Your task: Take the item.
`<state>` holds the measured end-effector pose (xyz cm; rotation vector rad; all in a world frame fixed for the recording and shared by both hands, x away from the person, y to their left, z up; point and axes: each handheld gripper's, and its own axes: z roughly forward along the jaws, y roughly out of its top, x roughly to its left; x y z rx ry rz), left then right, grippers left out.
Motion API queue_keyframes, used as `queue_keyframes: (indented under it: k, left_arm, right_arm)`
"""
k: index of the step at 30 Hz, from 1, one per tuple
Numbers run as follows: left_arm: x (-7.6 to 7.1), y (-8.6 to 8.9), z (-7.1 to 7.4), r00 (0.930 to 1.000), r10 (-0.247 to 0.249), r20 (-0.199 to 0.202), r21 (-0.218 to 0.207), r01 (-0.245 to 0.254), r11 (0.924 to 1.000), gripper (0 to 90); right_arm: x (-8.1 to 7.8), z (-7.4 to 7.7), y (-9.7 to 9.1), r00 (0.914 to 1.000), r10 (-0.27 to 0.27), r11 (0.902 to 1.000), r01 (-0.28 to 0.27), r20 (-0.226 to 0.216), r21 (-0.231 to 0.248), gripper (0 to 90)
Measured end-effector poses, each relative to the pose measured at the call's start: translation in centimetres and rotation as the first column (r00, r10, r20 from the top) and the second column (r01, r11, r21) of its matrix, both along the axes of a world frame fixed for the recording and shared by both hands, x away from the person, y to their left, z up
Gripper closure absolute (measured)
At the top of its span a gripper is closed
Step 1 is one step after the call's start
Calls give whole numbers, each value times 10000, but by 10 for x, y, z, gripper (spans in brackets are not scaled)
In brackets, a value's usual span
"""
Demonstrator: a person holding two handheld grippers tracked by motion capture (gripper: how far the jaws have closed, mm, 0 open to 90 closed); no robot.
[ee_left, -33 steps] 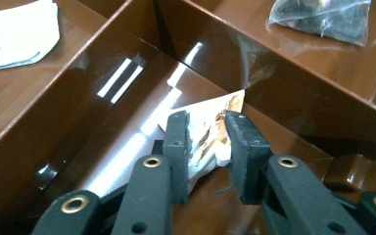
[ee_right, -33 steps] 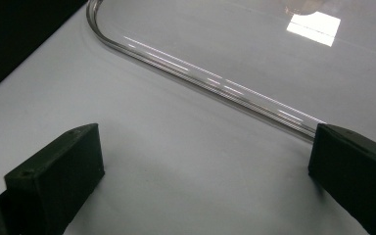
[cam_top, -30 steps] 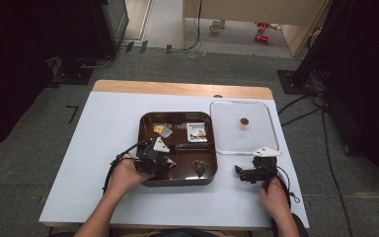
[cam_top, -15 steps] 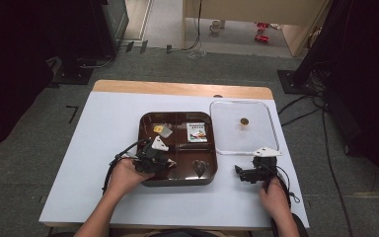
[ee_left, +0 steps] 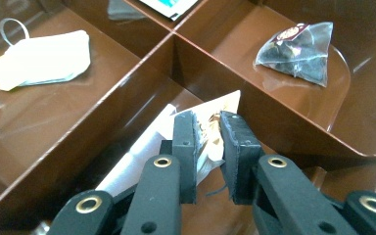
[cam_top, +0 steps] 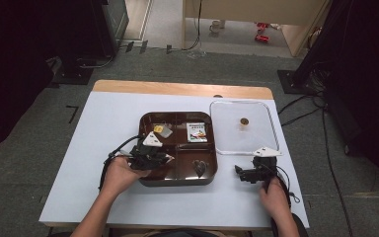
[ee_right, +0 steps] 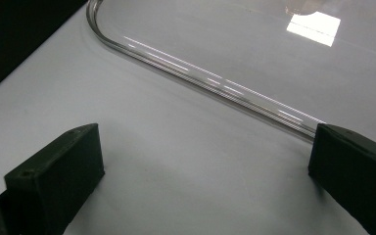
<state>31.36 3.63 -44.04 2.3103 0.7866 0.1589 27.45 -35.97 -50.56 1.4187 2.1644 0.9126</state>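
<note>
Between the left gripper's [ee_left: 207, 142] nearly closed jaws sits a crumpled paper packet [ee_left: 210, 110], pinched inside the brown tray's [ee_left: 210, 73] near compartment. Beyond the jaws lie a pyramid tea bag [ee_left: 298, 51] and a flat sachet [ee_left: 41, 58]. Over bare table, the right gripper [ee_right: 205, 166] stands spread wide before the clear lid [ee_right: 215, 81].

A lab or recording studio is suggested rather than a home. A table [cam_top: 103, 148] covered with a plain white sheet, its wooden edge exposed at the far side, is set on grey carpet [cam_top: 44, 118]. Dark equipment stands [cam_top: 325, 44] and black curtained areas are seen at both sides, and cables [cam_top: 301, 106] are trailed across the floor to the right. A wooden cabinet [cam_top: 246, 15] is placed beyond the table. Handheld grippers with cables are held by a person over a staged brown compartment tray [cam_top: 177, 180] and a clear lid [cam_top: 244, 143].
</note>
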Motion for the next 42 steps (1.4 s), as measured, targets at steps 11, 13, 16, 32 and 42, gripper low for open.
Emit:
queue_keyframes:
  k: [11, 13, 16, 32, 42]
  left_arm:
    - [3, 20, 13, 9991, 345, 262, -554, -330, 9979, 785]
    - [3, 23, 15, 9987, 403, 327, -668, -381, 9970, 785]
    - [4, 28, 18, 9980, 508, 383, -770, -477, 9959, 785]
    - [4, 65, 36, 9874, 1292, 917, -1456, -1150, 9826, 785]
    - [6, 87, 38, 9779, 1869, 941, -1546, -1711, 9730, 785]
  right_arm:
    - [0, 0, 0, 10000, 0, 10000, 0, 2, -1, 0]
    - [0, 0, 0, 10000, 7, 10000, -7, 6, -7, 0]
    - [0, 0, 0, 10000, 1, 10000, -1, 2, -3, 0]
    - [0, 0, 0, 10000, 8, 10000, -8, 8, -11, 0]
    - [0, 0, 0, 10000, 9, 10000, -9, 9, -12, 0]
